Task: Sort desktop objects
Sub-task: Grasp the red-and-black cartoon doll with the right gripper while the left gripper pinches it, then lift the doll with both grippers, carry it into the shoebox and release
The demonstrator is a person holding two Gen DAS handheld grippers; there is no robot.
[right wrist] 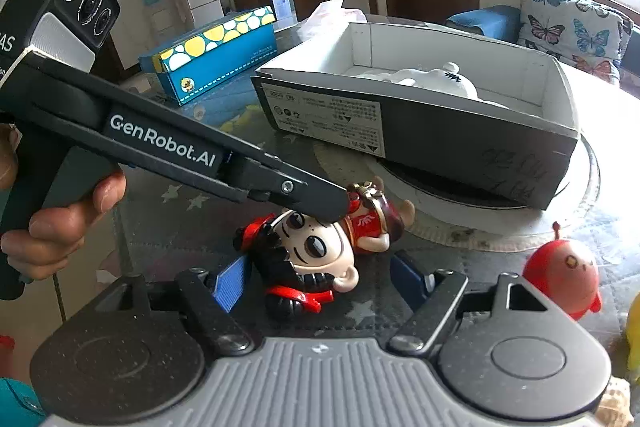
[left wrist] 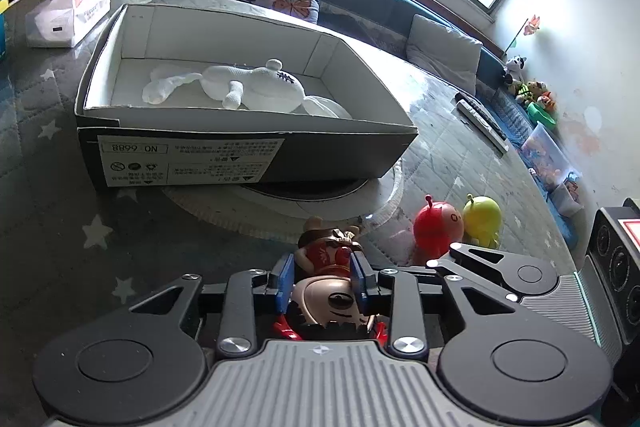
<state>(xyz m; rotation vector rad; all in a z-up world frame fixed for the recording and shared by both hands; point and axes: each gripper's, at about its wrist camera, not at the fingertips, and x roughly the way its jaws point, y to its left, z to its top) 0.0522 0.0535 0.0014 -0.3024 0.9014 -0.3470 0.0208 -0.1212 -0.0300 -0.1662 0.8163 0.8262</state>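
Observation:
A doll figure [right wrist: 316, 251] with a big head, black hair and a red dress lies on the table. My left gripper [left wrist: 323, 277] is shut on the doll [left wrist: 328, 279], its blue pads against the neck and body. In the right wrist view the left gripper [right wrist: 320, 203] reaches in from the left onto the doll. My right gripper [right wrist: 320, 281] is open, its blue pads on either side of the doll's head, not touching. An open shoe box [left wrist: 248, 147] holds a white plush toy [left wrist: 248, 85]; the box also shows in the right wrist view [right wrist: 420, 131].
A red round toy [left wrist: 438, 227] [right wrist: 562, 269] and a yellow one [left wrist: 482, 219] stand right of the doll. A blue tissue box [right wrist: 212, 55] and a white tissue pack [left wrist: 68, 15] sit behind. Remotes [left wrist: 482, 123] lie at the far right. The shoe box rests on a round turntable [left wrist: 320, 203].

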